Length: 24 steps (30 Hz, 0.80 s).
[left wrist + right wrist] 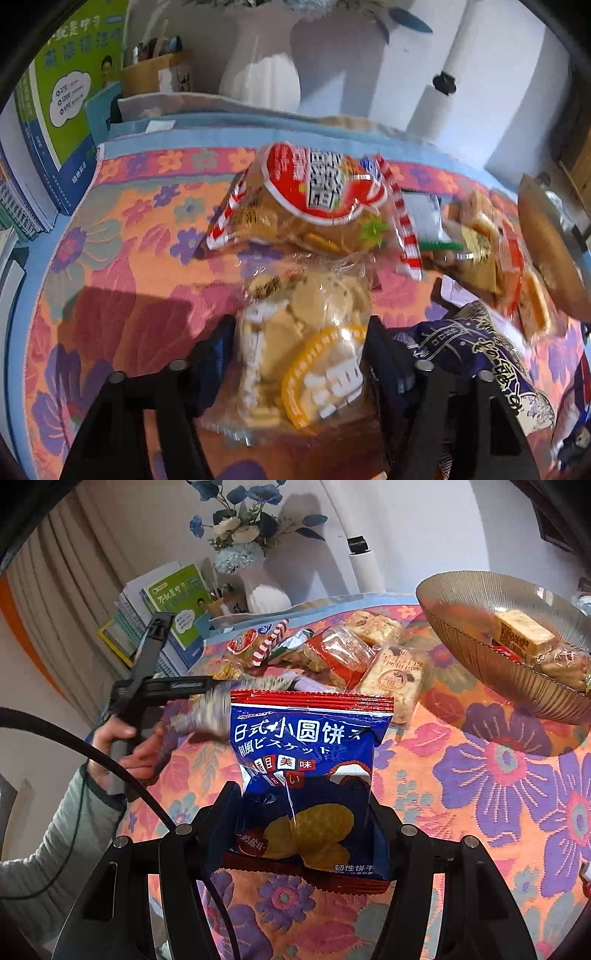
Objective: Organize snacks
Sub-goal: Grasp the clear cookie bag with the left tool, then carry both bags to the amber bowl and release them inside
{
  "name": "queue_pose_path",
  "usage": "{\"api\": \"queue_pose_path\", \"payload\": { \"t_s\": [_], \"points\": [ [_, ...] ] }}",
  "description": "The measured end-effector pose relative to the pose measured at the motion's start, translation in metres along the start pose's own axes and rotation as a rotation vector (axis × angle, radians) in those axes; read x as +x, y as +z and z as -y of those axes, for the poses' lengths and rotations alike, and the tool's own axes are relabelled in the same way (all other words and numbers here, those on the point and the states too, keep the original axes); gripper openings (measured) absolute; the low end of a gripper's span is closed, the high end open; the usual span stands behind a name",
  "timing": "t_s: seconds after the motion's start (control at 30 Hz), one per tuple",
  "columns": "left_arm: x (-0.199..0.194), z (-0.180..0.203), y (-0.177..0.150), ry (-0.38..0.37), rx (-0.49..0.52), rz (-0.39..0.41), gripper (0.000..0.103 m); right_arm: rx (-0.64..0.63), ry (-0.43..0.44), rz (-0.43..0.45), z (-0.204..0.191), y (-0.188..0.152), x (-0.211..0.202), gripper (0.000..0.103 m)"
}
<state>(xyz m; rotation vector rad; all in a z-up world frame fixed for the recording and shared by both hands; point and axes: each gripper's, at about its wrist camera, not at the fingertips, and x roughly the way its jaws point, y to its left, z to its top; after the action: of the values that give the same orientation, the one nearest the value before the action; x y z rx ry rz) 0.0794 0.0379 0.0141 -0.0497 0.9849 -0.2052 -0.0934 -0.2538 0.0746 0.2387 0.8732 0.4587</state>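
Floral cloth point(480, 775) is covering the table. We are gripping a blue biscuit pack point(306, 786) in our right gripper point(303, 834), near the glass bowl point(491, 672). Our left gripper point(299, 354) is straddling a clear cracker bag point(295, 343); we cannot tell whether it is pinching. More snacks point(332, 653) are lying beside the bowl.

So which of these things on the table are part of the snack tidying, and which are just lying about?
Part of the job:
blue biscuit packet, in the right tool
clear cracker bag, between the left tool's fingers
loose snack packets
glass bowl

Just lying about:
books
flower vase
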Motion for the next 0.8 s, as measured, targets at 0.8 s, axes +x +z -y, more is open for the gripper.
{"api": "queue_pose_path", "payload": {
  "t_s": [0.8],
  "points": [
    [-0.105, -0.043, -0.006, -0.304, -0.226, 0.209, 0.049, 0.03, 0.016, 0.104, 0.001, 0.002, -0.035, 0.061]
  ]
}}
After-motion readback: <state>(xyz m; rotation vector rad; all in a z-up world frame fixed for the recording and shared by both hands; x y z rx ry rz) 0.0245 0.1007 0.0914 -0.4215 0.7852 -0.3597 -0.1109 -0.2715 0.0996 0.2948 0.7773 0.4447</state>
